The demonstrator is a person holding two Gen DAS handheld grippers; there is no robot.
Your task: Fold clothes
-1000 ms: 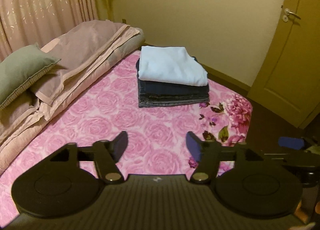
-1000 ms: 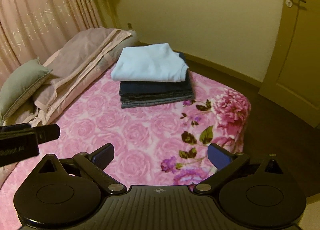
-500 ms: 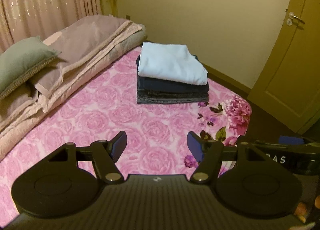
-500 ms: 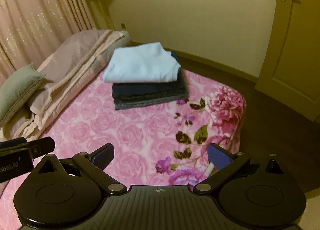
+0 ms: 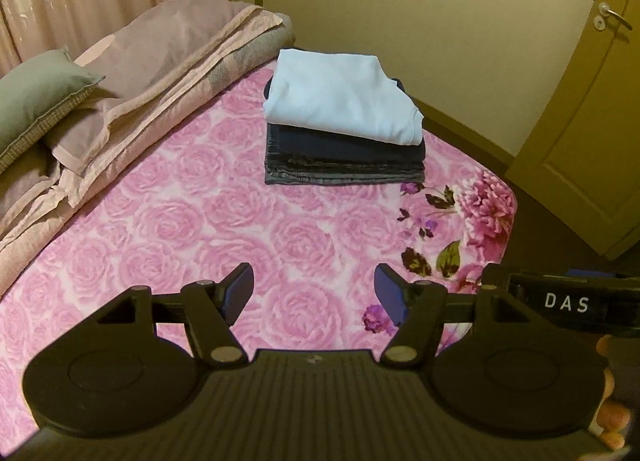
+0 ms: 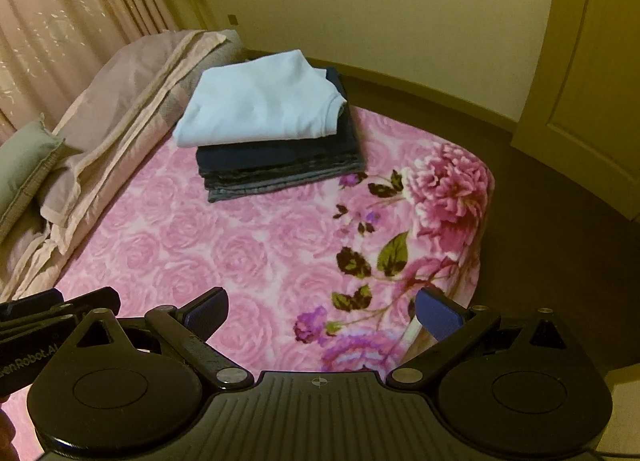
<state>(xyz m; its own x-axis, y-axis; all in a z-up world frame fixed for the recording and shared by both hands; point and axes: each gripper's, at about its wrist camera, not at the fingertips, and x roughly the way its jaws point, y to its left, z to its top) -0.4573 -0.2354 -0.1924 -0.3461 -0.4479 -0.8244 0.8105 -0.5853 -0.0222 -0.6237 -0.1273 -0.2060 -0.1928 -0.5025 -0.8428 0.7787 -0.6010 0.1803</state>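
Between tools (image 5: 314, 293) (image 6: 320, 313), bare blanket (image 5: 240, 229); stack (image 5: 344, 133) far.

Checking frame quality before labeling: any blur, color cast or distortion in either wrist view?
Left wrist: warm yellow cast, dim room light, strong fisheye bend at the door, dark corner vignette; clothes stack is sharp. Right wrist: same cast and bend, slight motion blur on the blanket flowers; stack readable. No glare in either.

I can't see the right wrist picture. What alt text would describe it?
A neat stack of folded clothes, a pale blue garment on top, sits on a pink rose-patterned blanket. The right tool hovers open and empty in front, well short of it.
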